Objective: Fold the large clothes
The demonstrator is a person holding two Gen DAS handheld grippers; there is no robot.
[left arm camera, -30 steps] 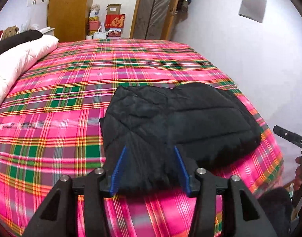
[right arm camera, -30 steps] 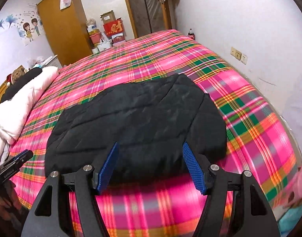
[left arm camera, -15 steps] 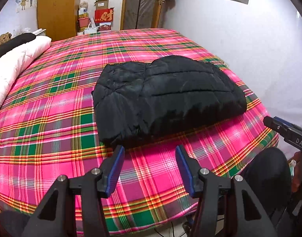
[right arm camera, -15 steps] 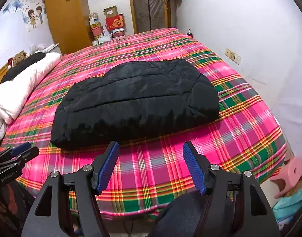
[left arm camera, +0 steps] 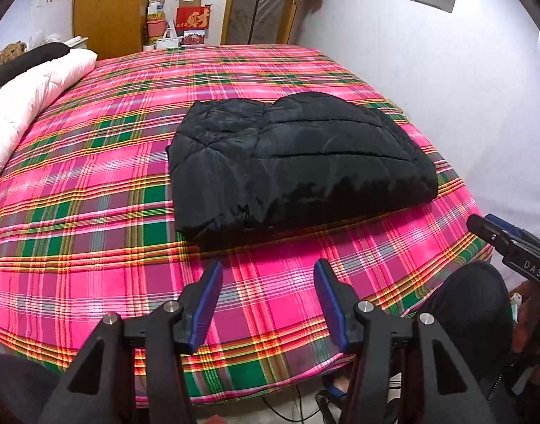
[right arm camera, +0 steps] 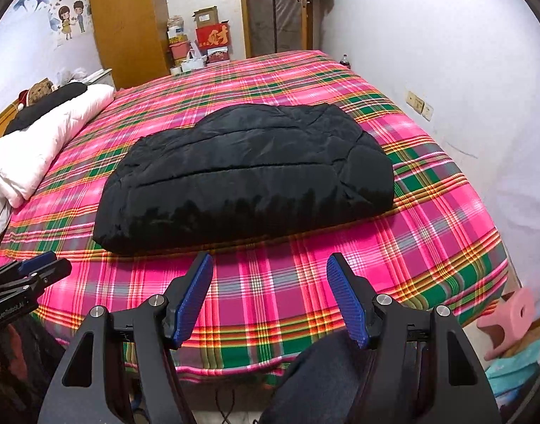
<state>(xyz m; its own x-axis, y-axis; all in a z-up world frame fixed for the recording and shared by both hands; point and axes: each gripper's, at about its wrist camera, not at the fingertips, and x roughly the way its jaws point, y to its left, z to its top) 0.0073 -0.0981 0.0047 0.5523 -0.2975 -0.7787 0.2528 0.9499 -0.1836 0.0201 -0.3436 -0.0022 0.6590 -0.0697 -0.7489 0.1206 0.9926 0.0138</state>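
At frame centre I see the folded black jacket (left arm camera: 298, 162) (right arm camera: 248, 173) lying on the plaid bed (left arm camera: 93, 183), above and clear of both tongs. My left tongs (left arm camera: 266, 300) and right tongs (right arm camera: 270, 293) stand open, holding nothing.

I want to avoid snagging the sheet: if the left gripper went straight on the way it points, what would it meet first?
Probably the plaid bedsheet: the open left gripper points down at bare sheet just short of the folded black jacket. Depth is unclear, so it could catch the jacket's near edge instead.
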